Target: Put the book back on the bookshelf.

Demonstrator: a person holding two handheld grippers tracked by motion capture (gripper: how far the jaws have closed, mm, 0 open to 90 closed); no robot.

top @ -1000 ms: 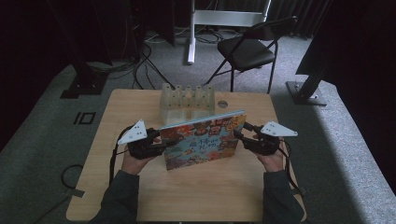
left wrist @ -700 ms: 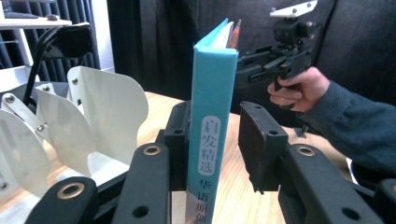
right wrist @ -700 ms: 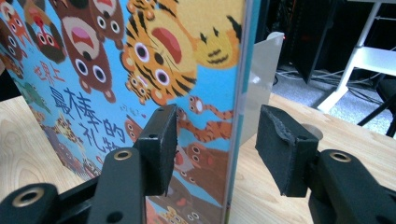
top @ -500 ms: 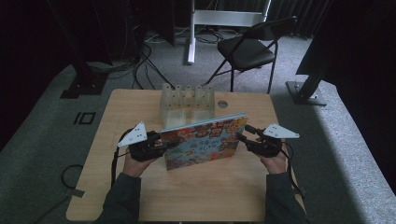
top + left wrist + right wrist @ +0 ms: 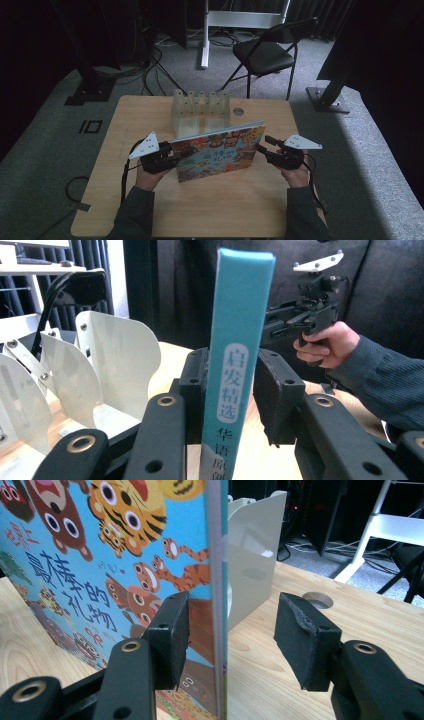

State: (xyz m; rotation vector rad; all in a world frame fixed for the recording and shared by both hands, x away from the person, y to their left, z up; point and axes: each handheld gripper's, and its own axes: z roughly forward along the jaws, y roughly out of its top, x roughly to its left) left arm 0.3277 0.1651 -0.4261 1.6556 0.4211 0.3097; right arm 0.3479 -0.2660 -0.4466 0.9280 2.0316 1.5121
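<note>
Book: the picture book (image 5: pixel 220 154) stands upright on the counter (image 5: pixel 125 125), just before the white rack (image 5: pixel 200 107).
Left claw (image 5: pixel 230 390): clenched on the book's spine.
Right claw (image 5: pixel 230 640): released, straddling the book's opposite edge.

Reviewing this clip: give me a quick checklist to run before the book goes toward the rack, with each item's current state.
1. Left claw closed on the book's spine: looks ok, both pads sit against the book, though a sliver of gap on one side cannot be ruled out.
2. Right claw gripping the far edge: not ok, the jaws stand open, one pad near the cover, the other well clear.
3. Book upright: ok, it stands on its lower edge on the table.
4. White rack directly behind the book: ok.
5. Rack slots free: cannot tell.
</note>
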